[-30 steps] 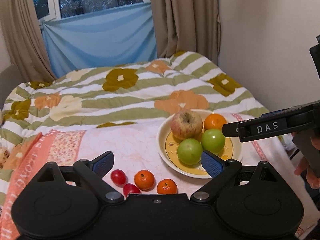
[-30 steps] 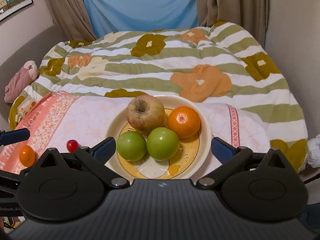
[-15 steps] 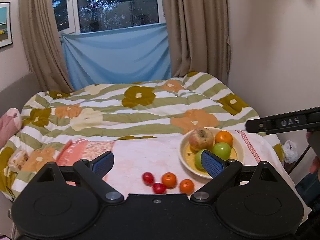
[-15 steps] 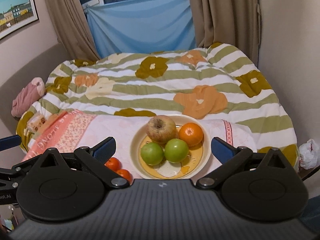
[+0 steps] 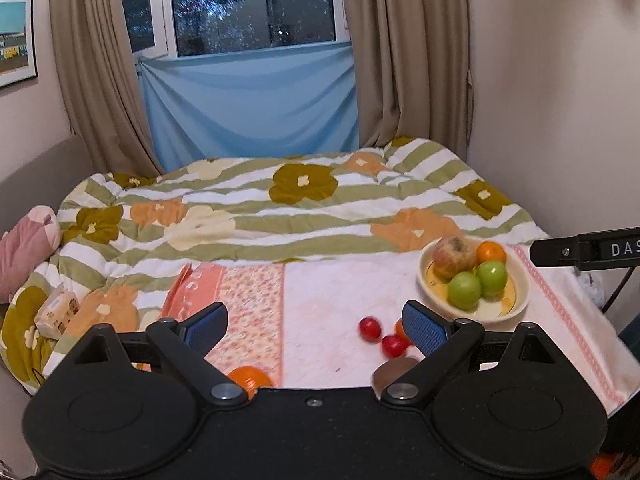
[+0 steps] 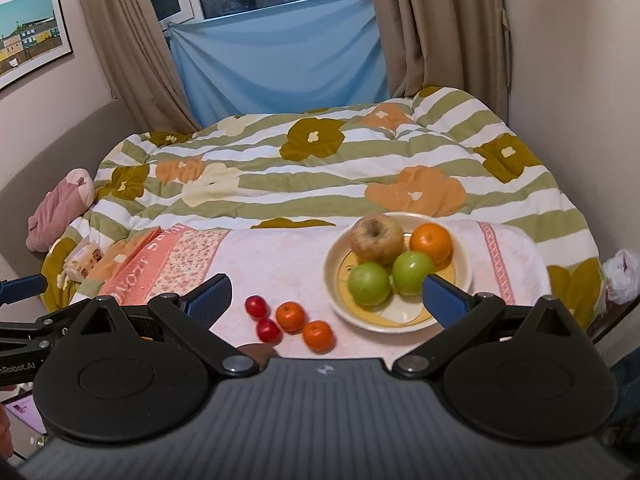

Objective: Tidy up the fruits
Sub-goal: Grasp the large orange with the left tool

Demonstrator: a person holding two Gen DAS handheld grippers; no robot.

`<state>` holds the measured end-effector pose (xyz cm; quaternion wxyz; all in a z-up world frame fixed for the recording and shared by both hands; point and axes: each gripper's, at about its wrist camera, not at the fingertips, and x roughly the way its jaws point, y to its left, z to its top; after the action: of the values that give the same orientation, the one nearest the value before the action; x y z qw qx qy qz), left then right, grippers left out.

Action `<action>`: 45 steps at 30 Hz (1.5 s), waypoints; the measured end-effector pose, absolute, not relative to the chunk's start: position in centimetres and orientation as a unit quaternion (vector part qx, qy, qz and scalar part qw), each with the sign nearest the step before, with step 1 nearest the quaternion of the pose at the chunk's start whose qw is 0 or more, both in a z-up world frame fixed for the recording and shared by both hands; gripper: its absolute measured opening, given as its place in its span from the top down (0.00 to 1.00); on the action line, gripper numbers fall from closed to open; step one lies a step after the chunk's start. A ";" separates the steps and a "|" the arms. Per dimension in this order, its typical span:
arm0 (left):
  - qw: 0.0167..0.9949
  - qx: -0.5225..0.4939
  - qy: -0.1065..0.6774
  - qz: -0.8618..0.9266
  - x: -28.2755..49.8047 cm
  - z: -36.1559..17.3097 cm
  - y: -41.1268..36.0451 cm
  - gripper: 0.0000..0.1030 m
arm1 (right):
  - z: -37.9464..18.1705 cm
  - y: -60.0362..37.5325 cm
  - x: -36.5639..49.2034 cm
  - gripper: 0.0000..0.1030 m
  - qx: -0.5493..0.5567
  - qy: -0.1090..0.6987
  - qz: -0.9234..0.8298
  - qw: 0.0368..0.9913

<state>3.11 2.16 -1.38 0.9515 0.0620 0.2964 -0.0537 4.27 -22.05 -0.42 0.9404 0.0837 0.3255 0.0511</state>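
Warm, even indoor light; dusk outside the window (image 5: 252,4). Fisheye bends edges, dark corners; left view slightly motion-blurred.

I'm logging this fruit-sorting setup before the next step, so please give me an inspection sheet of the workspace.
Surface: pink towel spread over a floral quilt.
Job's things: plate holds a russet apple, an orange and two green apples; two red fruits and two small oranges lie loose on the towel.
Clutter: tissue pack, pink plush, plastic bag.
Grippers: left gripper and right gripper open, empty.
Cables: thin dark cable, blurred.
Surroundings: window, curtains, blue cloth, framed picture.
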 end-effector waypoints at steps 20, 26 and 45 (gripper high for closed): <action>0.905 0.079 0.398 -0.129 10.9 -13.4 11.4 0.09 | -13.1 -9.5 7.9 0.00 0.098 0.376 -0.010 0.921; 0.894 0.039 0.426 -0.132 12.7 -15.9 11.7 0.16 | -15.6 -8.9 8.7 0.00 0.094 0.390 -0.028 0.916; 0.893 0.041 0.425 -0.138 12.5 -17.2 11.6 0.34 | -18.4 -8.1 10.2 0.00 0.065 0.402 -0.028 0.913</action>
<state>12.50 11.60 -17.16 0.8935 0.0413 0.4255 -0.1376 10.23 -8.09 -18.36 0.9130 0.0648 0.4018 -0.0277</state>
